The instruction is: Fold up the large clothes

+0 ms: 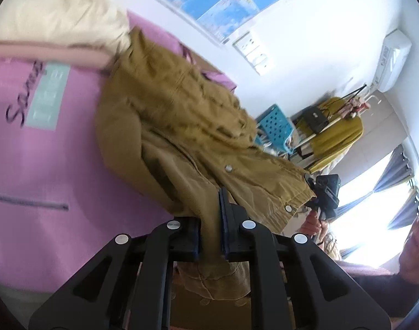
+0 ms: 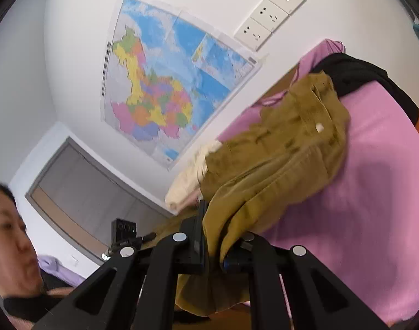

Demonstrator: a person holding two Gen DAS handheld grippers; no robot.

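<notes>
A mustard-brown jacket [image 1: 182, 126] with metal snap buttons lies crumpled over a pink garment [image 1: 30, 165] spread on the surface. My left gripper [image 1: 211, 220] is shut on a fold of the jacket's hem, and cloth runs between its fingers and hangs below. In the right wrist view the same jacket [image 2: 286, 148] is bunched up on the pink garment [image 2: 374, 206]. My right gripper [image 2: 213, 236] is shut on another edge of the jacket, with cloth draped over its right finger. The other gripper [image 1: 326, 192] shows at the jacket's far corner.
A cream garment [image 1: 66, 13] lies behind the jacket, and a black garment [image 2: 358, 74] at the far end. A map [image 2: 165, 82] and wall sockets [image 2: 270, 13] are on the wall. A blue stool [image 1: 275, 123] and a clothes rack [image 1: 333, 126] stand beyond. The person's face [image 2: 6, 236] is close by.
</notes>
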